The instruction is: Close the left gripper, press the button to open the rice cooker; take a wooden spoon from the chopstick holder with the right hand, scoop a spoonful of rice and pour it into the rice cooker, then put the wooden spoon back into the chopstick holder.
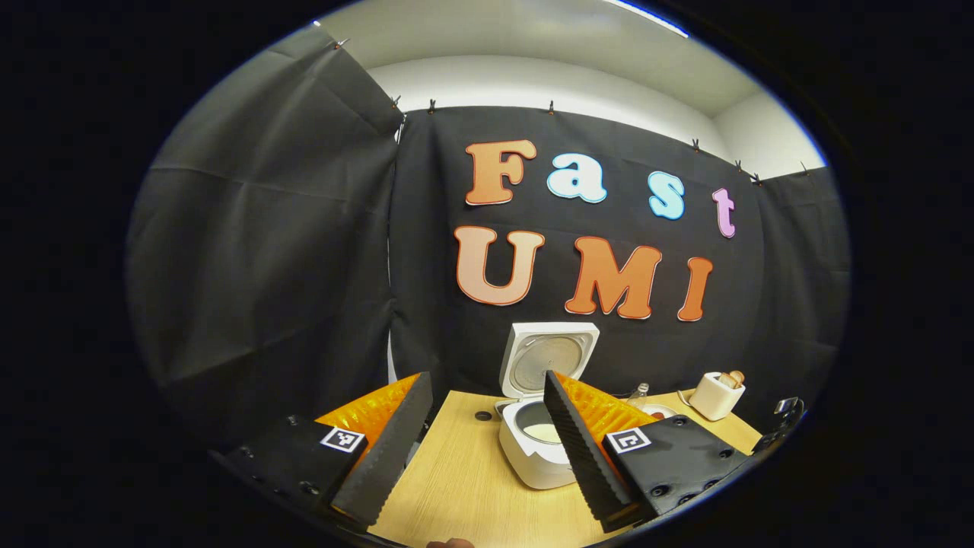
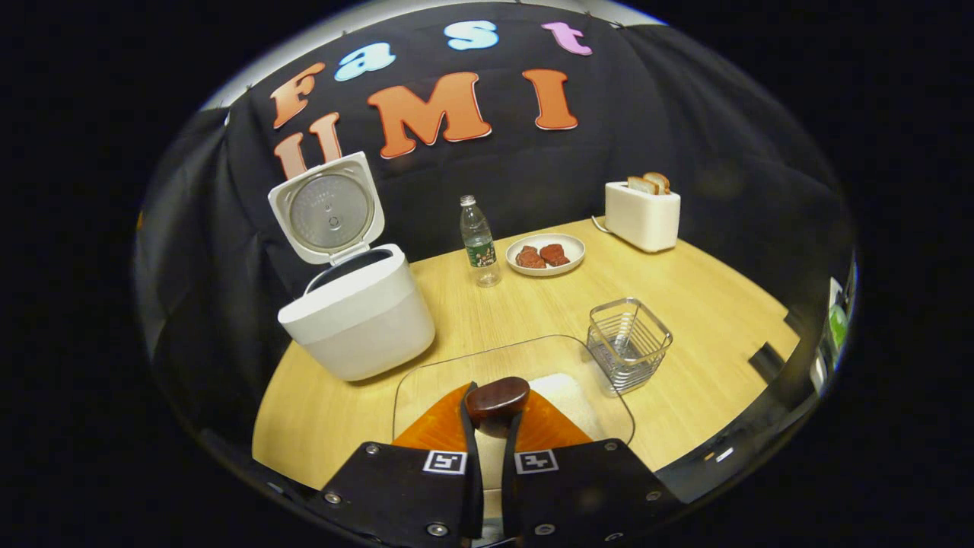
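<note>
Left gripper view: the left tool is up over the near edge of the tabletop, w/ its two fingers wide apart and nothing between them. Past the fingers sits the white cooker. Its lid stands up, open, and a pale inside shows in the pot. A small dark dot lies on the wood, left of the cooker. Far off to the right are a bottle, partly hidden behind the right finger, and a white toaster w/ bread in it.

Right gripper view: the right tool has its fingers close together, clamped on a dark wooden spoon. The spoon's round end pokes out just past the tips, over a clear glass dish. White rice lies in the dish, right by the spoon. The wire holder stands just right of the dish; can't tell what is in it. The cooker is on the left, lid up, apart from the dish. Behind, mid tabletop: a bottle, then a plate w/ two red-brown pieces on it. The toaster w/ bread is at the back right.
</note>
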Available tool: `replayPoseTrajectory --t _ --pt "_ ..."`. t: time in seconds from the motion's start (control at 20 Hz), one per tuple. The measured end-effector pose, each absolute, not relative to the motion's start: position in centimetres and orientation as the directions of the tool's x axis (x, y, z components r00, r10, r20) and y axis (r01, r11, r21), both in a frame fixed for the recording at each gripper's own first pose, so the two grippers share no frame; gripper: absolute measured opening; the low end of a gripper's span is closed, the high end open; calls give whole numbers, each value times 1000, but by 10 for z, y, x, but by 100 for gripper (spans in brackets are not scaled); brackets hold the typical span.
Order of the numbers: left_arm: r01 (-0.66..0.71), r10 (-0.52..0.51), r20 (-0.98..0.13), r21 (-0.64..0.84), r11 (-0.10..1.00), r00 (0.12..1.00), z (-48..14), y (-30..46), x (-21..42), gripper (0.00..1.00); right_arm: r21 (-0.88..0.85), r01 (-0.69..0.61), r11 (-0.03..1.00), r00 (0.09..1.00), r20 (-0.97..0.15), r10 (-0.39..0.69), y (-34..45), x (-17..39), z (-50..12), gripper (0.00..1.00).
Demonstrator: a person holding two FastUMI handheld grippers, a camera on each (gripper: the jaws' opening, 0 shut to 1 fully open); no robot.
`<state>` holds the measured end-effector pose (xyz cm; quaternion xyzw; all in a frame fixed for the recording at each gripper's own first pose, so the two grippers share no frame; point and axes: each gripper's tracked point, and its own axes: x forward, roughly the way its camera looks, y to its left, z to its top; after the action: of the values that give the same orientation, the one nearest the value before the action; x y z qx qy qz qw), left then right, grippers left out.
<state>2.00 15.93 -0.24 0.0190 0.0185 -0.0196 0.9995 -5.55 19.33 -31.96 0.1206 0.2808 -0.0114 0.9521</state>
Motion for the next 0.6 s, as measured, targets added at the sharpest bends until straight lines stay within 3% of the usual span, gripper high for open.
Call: replayPoseTrajectory --t 0.4,0.6 --pt "49 -47 -37 55 997 998 -4 156 18 100 577 194 794 841 -514 168 197 -43 -329 9" --pt "34 -33 -24 68 997 999 0 156 19 100 766 303 567 834 -500 231 177 -42 -350 9"
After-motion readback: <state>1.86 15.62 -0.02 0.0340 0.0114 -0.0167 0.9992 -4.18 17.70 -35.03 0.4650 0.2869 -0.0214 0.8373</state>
